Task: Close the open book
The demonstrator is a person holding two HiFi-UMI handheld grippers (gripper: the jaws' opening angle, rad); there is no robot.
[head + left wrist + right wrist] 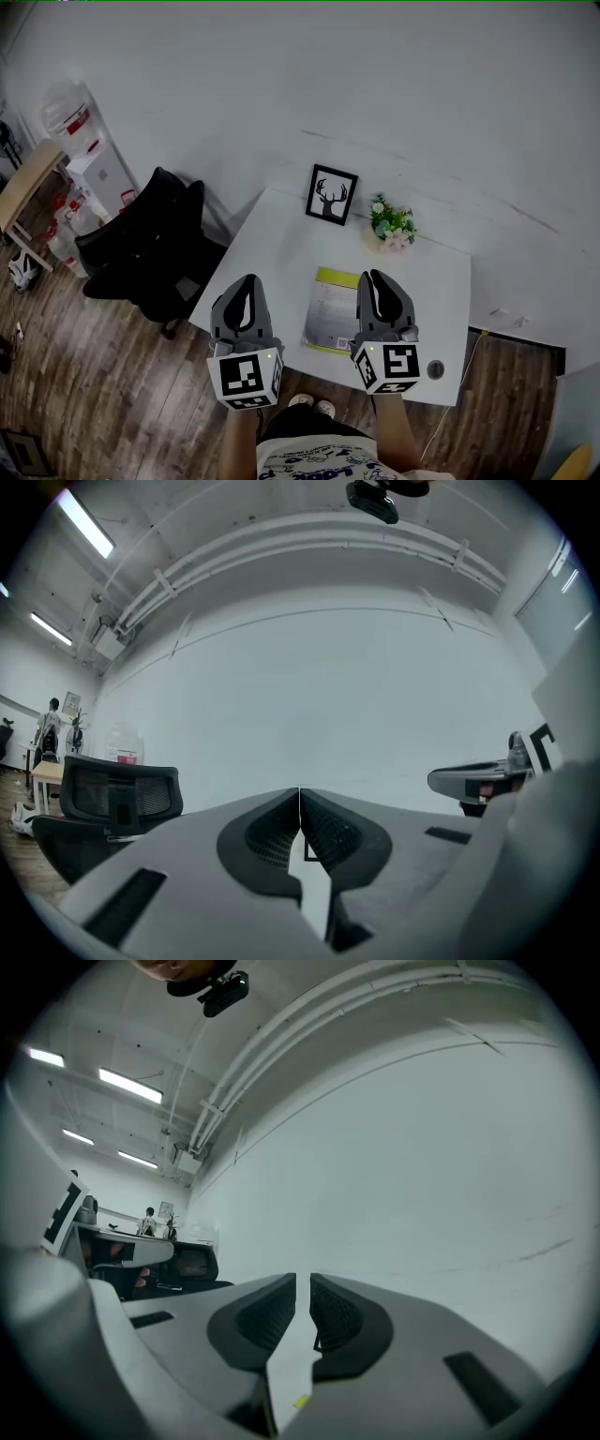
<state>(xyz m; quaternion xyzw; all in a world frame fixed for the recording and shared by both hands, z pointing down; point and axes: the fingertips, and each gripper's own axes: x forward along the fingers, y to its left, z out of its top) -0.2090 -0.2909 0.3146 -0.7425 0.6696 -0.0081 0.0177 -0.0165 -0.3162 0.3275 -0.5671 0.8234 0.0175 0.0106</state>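
The book (330,314) lies flat on the white table (272,253), showing a pale face with a yellow-green edge along its top and bottom. Both grippers hover above the table's near edge and point level at the white wall. My left gripper (247,284) is left of the book, and in the left gripper view my left gripper (299,794) has its jaws touching, with nothing between them. My right gripper (378,279) covers the book's right edge from above. In the right gripper view my right gripper (303,1283) shows a narrow slit between its pads and holds nothing.
A framed deer picture (332,194) and a small flower pot (392,225) stand at the table's far edge. A small round dark object (435,369) lies near the front right corner. A black office chair (150,248) is left of the table, with a water dispenser (89,159) beyond it.
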